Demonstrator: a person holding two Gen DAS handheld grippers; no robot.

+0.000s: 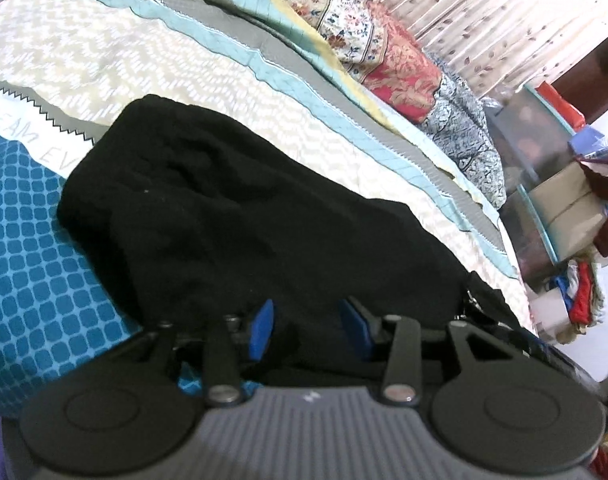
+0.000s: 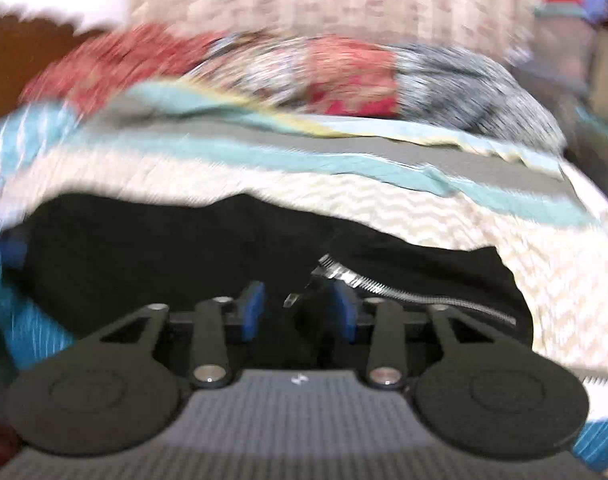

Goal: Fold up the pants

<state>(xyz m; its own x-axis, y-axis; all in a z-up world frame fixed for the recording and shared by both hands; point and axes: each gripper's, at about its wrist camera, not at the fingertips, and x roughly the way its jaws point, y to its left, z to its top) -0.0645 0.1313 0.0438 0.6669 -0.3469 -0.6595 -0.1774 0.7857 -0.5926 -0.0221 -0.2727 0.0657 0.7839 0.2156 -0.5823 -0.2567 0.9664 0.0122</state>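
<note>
The black pants (image 1: 232, 216) lie bunched in a folded heap on the bed. My left gripper (image 1: 309, 330) is open, its blue pads (image 1: 262, 328) apart just over the near edge of the black cloth; I see nothing pinched between them. In the blurred right wrist view the pants (image 2: 164, 256) fill the lower middle, with a silver zipper (image 2: 384, 284) running to the right. My right gripper (image 2: 298, 312) is open over the cloth beside the zipper pull, holding nothing.
The bed has a cream zigzag cover (image 1: 104, 60) with teal and grey stripes, and a blue patterned part (image 1: 36, 280) at left. A floral quilt (image 1: 368, 40) is piled at the far side. Boxes and clothes (image 1: 572, 208) stand beside the bed at right.
</note>
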